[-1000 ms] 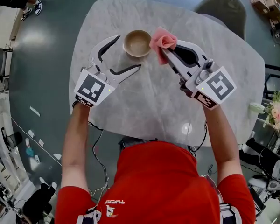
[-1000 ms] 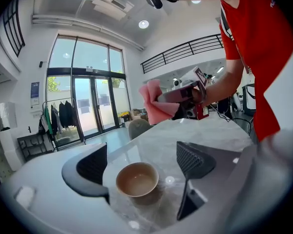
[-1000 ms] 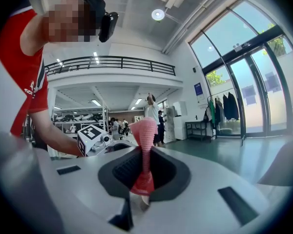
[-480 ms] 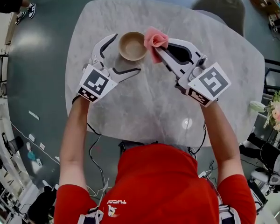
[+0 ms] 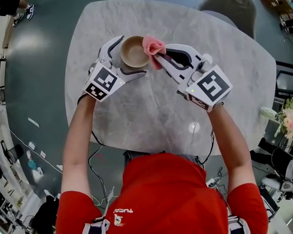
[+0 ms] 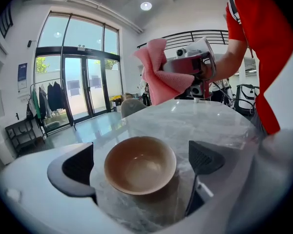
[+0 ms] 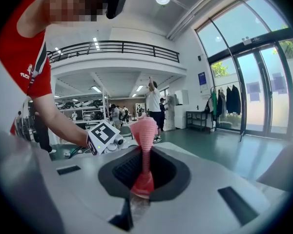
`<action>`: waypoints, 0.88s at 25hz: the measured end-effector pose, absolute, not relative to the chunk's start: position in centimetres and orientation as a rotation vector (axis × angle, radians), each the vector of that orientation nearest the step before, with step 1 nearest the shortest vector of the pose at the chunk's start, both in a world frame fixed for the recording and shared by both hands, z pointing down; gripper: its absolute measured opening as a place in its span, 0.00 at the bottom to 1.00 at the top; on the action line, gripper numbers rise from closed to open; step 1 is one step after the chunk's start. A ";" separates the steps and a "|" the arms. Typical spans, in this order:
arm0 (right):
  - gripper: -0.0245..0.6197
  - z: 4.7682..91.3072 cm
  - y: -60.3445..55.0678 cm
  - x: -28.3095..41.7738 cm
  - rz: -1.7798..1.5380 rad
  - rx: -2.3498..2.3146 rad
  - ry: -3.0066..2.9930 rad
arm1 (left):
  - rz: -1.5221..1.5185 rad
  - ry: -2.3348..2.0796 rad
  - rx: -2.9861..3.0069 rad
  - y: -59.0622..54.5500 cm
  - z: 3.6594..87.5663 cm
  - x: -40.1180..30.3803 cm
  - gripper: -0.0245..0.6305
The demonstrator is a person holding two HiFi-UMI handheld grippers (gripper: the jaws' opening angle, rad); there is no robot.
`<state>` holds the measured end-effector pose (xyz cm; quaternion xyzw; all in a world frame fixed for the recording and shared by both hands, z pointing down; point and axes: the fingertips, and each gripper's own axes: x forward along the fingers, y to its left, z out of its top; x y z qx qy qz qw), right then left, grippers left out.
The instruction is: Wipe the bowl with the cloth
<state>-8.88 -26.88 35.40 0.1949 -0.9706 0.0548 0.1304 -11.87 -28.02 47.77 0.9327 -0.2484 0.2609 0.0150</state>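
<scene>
**Bowl between open tongs, cloth gripped**

The left tongs (image 5: 133,55) have just been opening and now stand wide. The bowl (image 5: 134,50) sits on the table (image 5: 151,111) between their tips and touches neither. The right tongs (image 5: 159,58) pinch the pink cloth (image 5: 153,46). It bunches past their tips, raised off the table, just beside the bowl's rim.

Bowl (image 5: 132,52) rim partly behind cloth (image 5: 153,45)
</scene>
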 end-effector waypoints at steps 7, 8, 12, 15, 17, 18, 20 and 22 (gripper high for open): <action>0.07 36.6 -26.9 -8.9 0.158 0.543 -2.797 | 0.847 -0.735 2.860 -28.5 50.0 -11.5 0.93; 0.07 36.8 -26.9 -8.9 0.160 0.541 -2.796 | 0.851 -0.731 2.855 -28.5 50.2 -11.4 0.93; 0.07 37.5 -27.1 -8.7 0.157 0.522 -2.788 | 0.875 -0.711 2.831 -29.0 51.3 -10.9 0.93; 0.07 38.1 -27.2 -9.6 0.152 0.515 -2.774 | 0.891 -0.701 2.817 -29.3 52.0 -11.6 0.93; 0.07 38.3 -27.3 -10.4 0.140 0.506 -2.758 | 0.899 -0.695 2.812 -29.4 52.2 -12.2 0.93; 0.07 38.5 -27.4 -10.6 0.139 0.501 -2.752 | 0.903 -0.692 2.811 -29.4 52.2 -12.3 0.93; 0.07 38.7 -27.5 -10.8 0.139 0.491 -2.746 | 0.909 -0.685 2.809 -29.5 52.4 -12.3 0.93; 0.07 39.0 -27.6 -11.0 0.140 0.482 -2.744 | 0.914 -0.680 2.809 -29.5 52.5 -12.1 0.93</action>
